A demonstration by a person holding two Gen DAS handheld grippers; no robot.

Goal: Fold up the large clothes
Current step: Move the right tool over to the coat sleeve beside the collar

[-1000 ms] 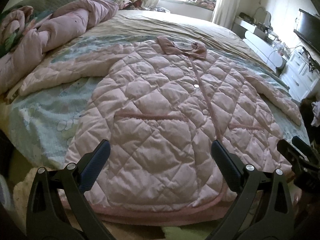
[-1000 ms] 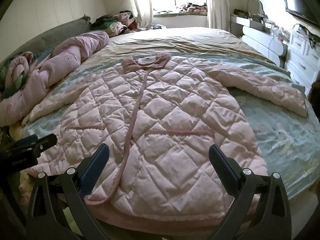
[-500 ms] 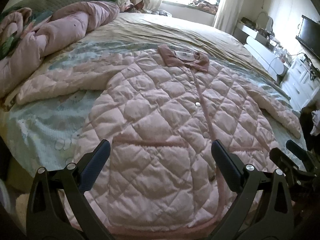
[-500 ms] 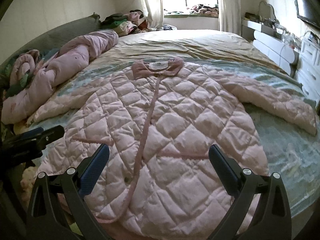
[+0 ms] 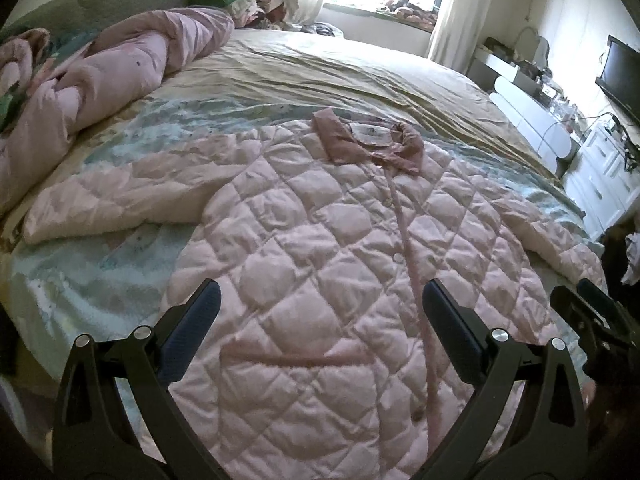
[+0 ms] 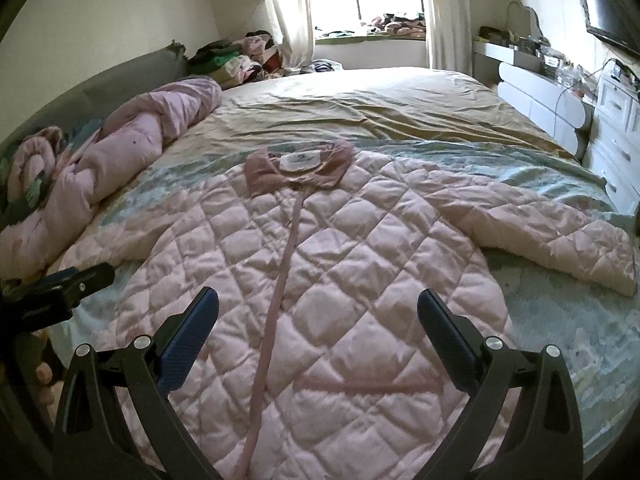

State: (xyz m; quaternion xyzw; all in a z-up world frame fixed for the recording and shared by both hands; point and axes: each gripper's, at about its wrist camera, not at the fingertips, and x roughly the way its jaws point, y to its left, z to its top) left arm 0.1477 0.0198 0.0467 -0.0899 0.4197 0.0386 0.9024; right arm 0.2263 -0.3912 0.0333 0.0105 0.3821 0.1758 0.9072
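Observation:
A pink quilted coat [image 5: 320, 248] lies spread flat, front up, on the bed, with its darker pink collar [image 5: 368, 144] at the far end and both sleeves out to the sides. It also shows in the right wrist view [image 6: 340, 264]. My left gripper [image 5: 320, 332] is open and empty, hovering above the coat's lower left half. My right gripper [image 6: 318, 332] is open and empty above the coat's lower right half. The right gripper shows at the right edge of the left wrist view [image 5: 588, 312], and the left gripper at the left edge of the right wrist view [image 6: 60, 284].
A rolled pink quilt [image 6: 120, 148] lies along the bed's left side. A beige sheet [image 6: 360, 108] covers the far half of the bed, a pale blue one [image 5: 80, 272] the near half. White drawers [image 6: 612, 136] and a TV [image 5: 620, 76] stand at the right. Clothes [image 6: 236, 60] are piled near the window.
Both grippers have moved forward over the coat and higher, so the hem has slid out of view below. Both stay open.

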